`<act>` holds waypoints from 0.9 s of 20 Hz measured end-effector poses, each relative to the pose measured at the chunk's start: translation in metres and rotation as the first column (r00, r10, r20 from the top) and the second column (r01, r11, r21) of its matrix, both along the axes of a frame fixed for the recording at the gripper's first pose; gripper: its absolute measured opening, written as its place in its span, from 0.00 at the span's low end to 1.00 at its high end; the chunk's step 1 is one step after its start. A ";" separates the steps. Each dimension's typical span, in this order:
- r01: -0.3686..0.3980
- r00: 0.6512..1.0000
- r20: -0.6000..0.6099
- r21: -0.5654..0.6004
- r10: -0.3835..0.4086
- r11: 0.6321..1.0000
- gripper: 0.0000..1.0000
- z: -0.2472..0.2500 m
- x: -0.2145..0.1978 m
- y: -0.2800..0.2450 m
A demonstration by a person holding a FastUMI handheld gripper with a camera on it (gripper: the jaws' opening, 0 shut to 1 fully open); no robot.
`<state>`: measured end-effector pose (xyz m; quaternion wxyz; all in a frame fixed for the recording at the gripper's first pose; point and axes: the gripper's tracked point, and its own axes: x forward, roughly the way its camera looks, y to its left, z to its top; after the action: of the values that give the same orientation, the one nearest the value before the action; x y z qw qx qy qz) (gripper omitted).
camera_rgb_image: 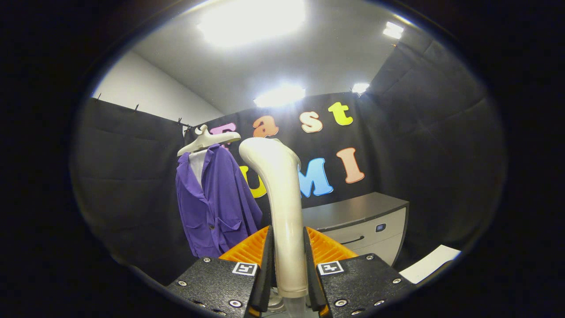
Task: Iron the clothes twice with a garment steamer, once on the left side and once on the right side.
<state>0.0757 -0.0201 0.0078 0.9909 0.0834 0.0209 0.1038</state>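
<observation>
The steamer (282, 207) hides part of the purple jacket (216, 203) on its hanger (207, 140), centre left; my gripper (287, 260) fingers clamp the steamer's handle

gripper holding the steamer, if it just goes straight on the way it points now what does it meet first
The gripper is shut on the steamer handle, which leads the way. Straight ahead, it would probably meet the black cloth wall first. The purple jacket hangs off to one side of that line, though depth is unclear.
</observation>
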 end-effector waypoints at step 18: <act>-0.106 0.988 -0.113 -0.024 0.102 0.994 0.35 -0.077 -0.079 0.016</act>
<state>-0.0029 -0.0046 -0.0688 0.9825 0.0730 0.0822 0.1503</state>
